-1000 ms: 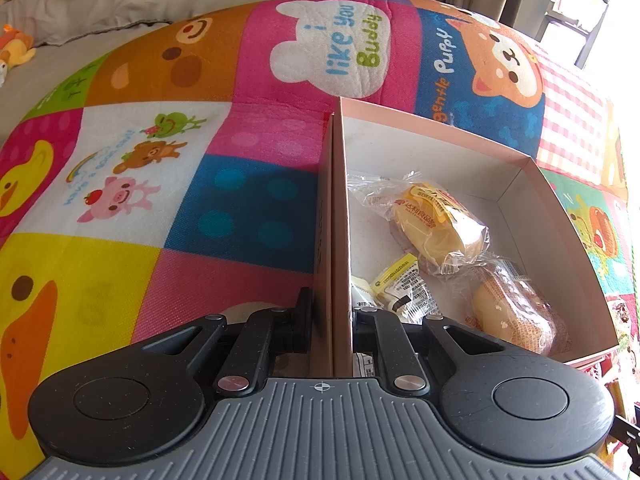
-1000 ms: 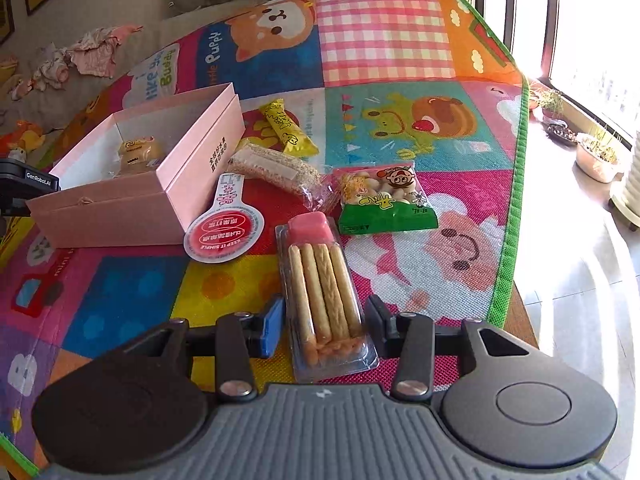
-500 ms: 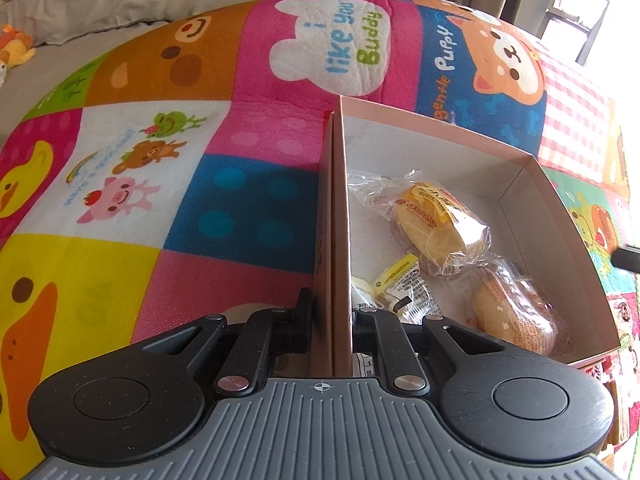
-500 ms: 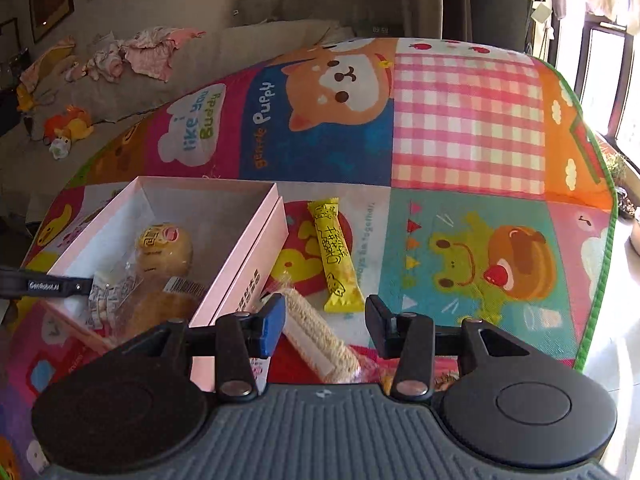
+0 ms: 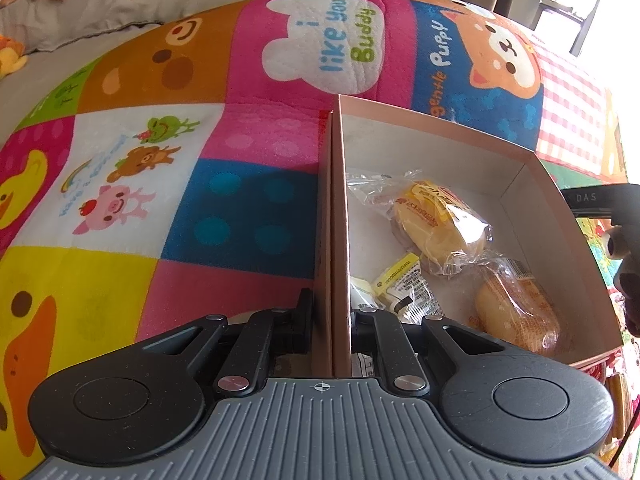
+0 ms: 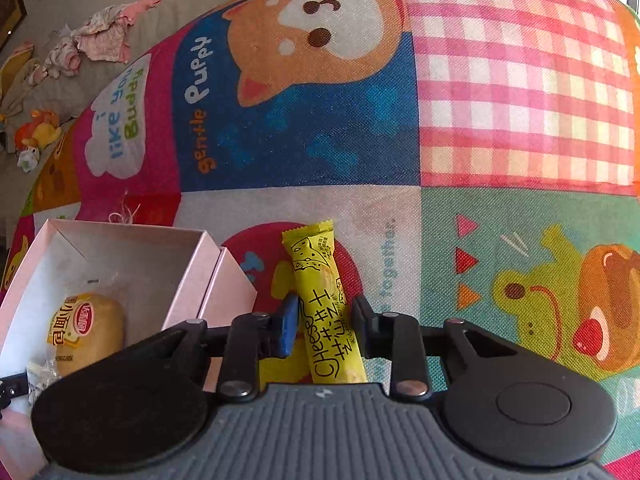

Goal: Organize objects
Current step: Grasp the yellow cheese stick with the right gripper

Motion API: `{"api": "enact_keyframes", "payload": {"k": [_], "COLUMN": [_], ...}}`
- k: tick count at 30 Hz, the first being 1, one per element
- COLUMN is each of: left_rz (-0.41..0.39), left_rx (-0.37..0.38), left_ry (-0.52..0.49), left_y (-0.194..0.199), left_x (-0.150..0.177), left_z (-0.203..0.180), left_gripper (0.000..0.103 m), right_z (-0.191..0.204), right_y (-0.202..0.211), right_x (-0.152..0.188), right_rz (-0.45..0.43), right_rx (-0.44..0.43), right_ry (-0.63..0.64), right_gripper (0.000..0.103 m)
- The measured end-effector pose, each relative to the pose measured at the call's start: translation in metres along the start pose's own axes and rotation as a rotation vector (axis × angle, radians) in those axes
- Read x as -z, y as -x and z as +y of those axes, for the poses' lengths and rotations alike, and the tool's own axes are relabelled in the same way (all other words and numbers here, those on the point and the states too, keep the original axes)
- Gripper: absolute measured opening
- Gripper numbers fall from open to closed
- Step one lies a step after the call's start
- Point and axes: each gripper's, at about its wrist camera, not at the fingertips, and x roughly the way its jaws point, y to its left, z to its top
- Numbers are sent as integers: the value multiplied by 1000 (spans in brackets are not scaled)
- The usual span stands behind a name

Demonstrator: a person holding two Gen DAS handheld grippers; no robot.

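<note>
My left gripper (image 5: pixel 331 309) is shut on the near left wall of the pink cardboard box (image 5: pixel 440 122), one finger outside and one inside. In the box lie two wrapped buns (image 5: pixel 436 220) (image 5: pixel 516 316) and a small yellow-white packet (image 5: pixel 400 284). My right gripper (image 6: pixel 325 317) hovers over a yellow cheese stick (image 6: pixel 316 276) that lies on the mat just right of the box (image 6: pixel 192 276). Its jaws are closing, with the stick between them and the pads close beside its sides.
The colourful cartoon play mat (image 6: pixel 520 100) covers the surface. Loose clothes (image 6: pixel 100 40) and a plush toy (image 6: pixel 38 136) lie on the grey cushion behind. A black tool body (image 5: pixel 600 200) shows past the box's right wall.
My right gripper travelled from the biscuit-stick tray across the mat to the yellow cheese stick beside the box, and its jaws narrowed. The left gripper kept its hold on the box wall.
</note>
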Motion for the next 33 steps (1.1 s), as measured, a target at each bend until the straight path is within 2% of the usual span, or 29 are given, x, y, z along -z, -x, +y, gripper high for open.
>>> {"api": "enact_keyframes", "payload": {"k": [6,8,10,14,18,20,25,33], "left_rz": [-11,-19,-30,-42,-38,-38,-36,-27], "left_rx": [-14,-22,-28,-33,-32,-30,-26,-21], "left_ry": [5,4,2,-3,3,4,7,-2], "left_y": [-9,-12,-13,-13,-13,-13,-13,-14], "left_x": [-11,-16,-19,-18,-16,-16,-15,-16], "left_z": [-2,-4,-5,-6,-5,-5,-4,-3], "left_gripper": [12,12,11,11,11,11,11,11], "right_z": [-8,-17,-25,-36,-36,-35,-20,2], "right_y": [33,52,73,112,130,127,94,29], "right_x": [26,36,47,72,84,81,59,38], "right_rz": [9,10,1,-24,-60,-74,-76,-37], "right_rx": [46,34,18,-20,43,72,93,141], "right_ry": [43,19,-16,-70,-35,-21,34,95], "right_gripper": [24,20,13,13,14,18,38,39]}}
